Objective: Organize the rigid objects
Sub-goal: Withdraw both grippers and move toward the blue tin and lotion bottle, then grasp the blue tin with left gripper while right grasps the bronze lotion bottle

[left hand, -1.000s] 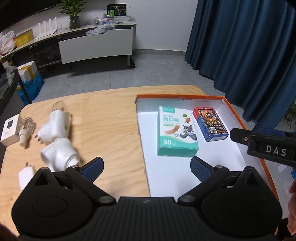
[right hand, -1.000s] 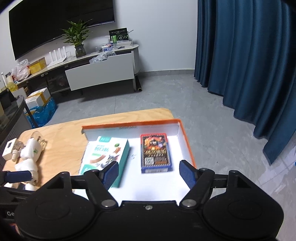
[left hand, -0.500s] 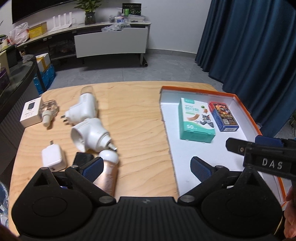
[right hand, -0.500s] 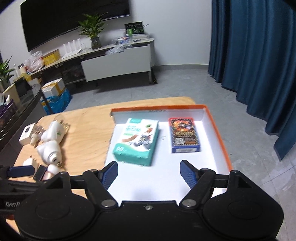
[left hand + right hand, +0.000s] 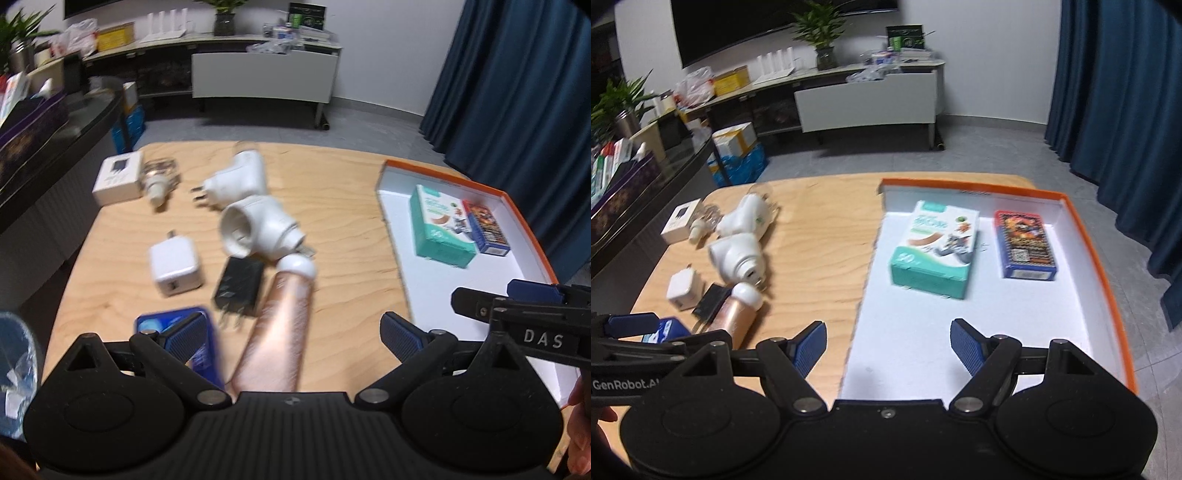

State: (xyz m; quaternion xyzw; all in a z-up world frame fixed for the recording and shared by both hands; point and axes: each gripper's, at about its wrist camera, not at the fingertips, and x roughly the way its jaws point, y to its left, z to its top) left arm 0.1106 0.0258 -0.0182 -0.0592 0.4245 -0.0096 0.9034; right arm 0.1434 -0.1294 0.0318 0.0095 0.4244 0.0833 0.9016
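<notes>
A white tray with an orange rim (image 5: 1086, 236) sits on the right of the wooden table and holds a teal box (image 5: 936, 251) and a red-blue card box (image 5: 1023, 243). Loose items lie on the left: white adapters (image 5: 258, 229), a white charger (image 5: 173, 266), a black charger (image 5: 240, 288), a rose-gold tube (image 5: 280, 325) and a blue box (image 5: 177, 332). My left gripper (image 5: 291, 332) is open and empty above the tube and blue box. My right gripper (image 5: 888, 343) is open and empty above the tray's near left edge.
A small white box (image 5: 118, 177) and a clear bulb-like item (image 5: 159, 177) lie at the table's far left. A dark counter (image 5: 55, 155) stands left of the table. Blue curtains (image 5: 1126, 110) hang on the right. A clear plastic object (image 5: 14, 362) shows at the lower left.
Both grippers have pulled back toward the near side and turned left. More of the loose items now show: the chargers, the tube and the blue box. Both stay open.
</notes>
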